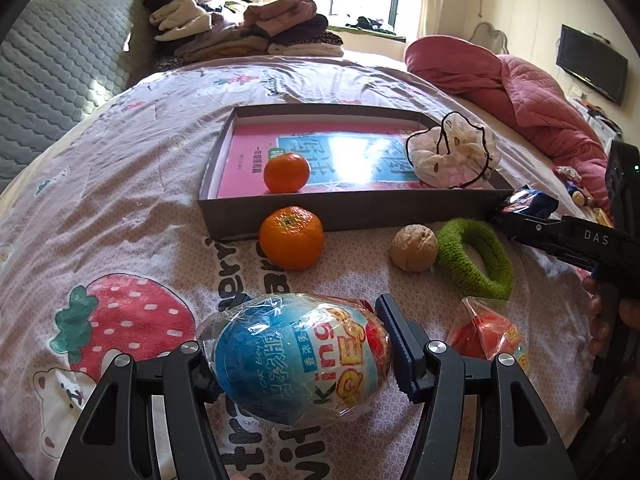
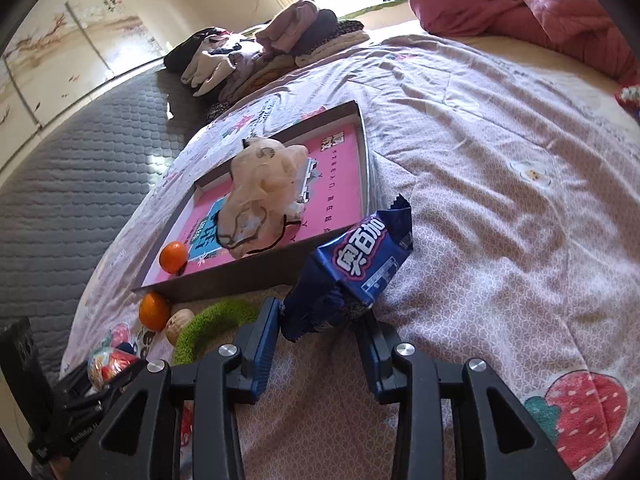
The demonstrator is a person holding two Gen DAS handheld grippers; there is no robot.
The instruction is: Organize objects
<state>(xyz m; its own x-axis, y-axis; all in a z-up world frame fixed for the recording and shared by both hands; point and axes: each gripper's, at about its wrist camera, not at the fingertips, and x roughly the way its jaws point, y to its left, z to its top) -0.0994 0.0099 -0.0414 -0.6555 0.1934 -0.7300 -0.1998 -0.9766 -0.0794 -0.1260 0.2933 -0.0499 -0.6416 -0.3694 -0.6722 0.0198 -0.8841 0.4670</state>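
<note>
My left gripper (image 1: 304, 344) is shut on a blue wrapped toy egg (image 1: 296, 360), held just above the bedsheet. My right gripper (image 2: 320, 340) is shut on a blue snack packet (image 2: 352, 268), near the box's front right corner; the packet also shows in the left wrist view (image 1: 528, 202). The shallow grey box (image 1: 360, 212) holds a pink book (image 1: 248, 160), one tangerine (image 1: 286, 172) and a white scrunchie (image 1: 452, 156). In front of the box lie a second tangerine (image 1: 291, 238), a walnut (image 1: 414, 253), a green hair tie (image 1: 476, 262) and a red wrapped toy egg (image 1: 488, 334).
The strawberry-print sheet (image 1: 120, 208) covers the bed. Folded clothes (image 1: 240, 28) are stacked at the far end. A pink quilt (image 1: 520, 80) lies at the right. A grey mattress (image 1: 52, 64) stands at the left.
</note>
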